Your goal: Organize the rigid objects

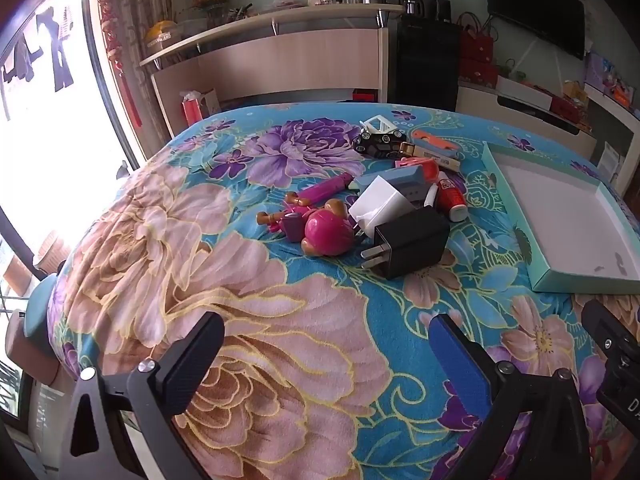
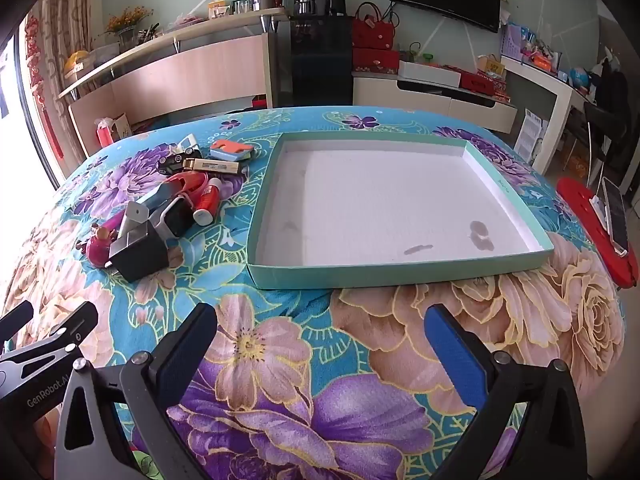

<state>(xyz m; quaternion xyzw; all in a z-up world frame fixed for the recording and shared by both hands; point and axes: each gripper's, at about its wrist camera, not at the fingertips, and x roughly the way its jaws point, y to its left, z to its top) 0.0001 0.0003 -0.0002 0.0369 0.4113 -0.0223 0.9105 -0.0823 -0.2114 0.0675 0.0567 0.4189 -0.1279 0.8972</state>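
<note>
My left claw [image 1: 326,350] hangs low over the flowered surface [image 1: 240,320], spread wide with nothing between its fingers, aimed toward the heap of things I am to sort. At the left of that heap lies the pink toy figure [image 1: 316,230] on its side, and the black charger [image 1: 410,240] sits touching it, prongs pointing back at me. I judge the charger the easiest first pick, since it lies nearest and its flat sides suit my pads. A white charger [image 1: 380,200] leans on top of it, and behind come a red-and-white tube [image 1: 452,196], a toy car [image 1: 378,142] and an orange-topped block [image 1: 436,144], all crowded and overlapping, so lifting one may shift its neighbours.

Right of the heap stands the shallow teal tray [image 2: 360,270], with nothing in it, its low wall facing me; I take it as the destination. My right claw [image 2: 322,338] hovers before that wall, equally wide and holding nothing. Bare cloth lies between heap and tray. At the far right a phone on a red stand [image 2: 592,208] sits near the surface's edge.
</note>
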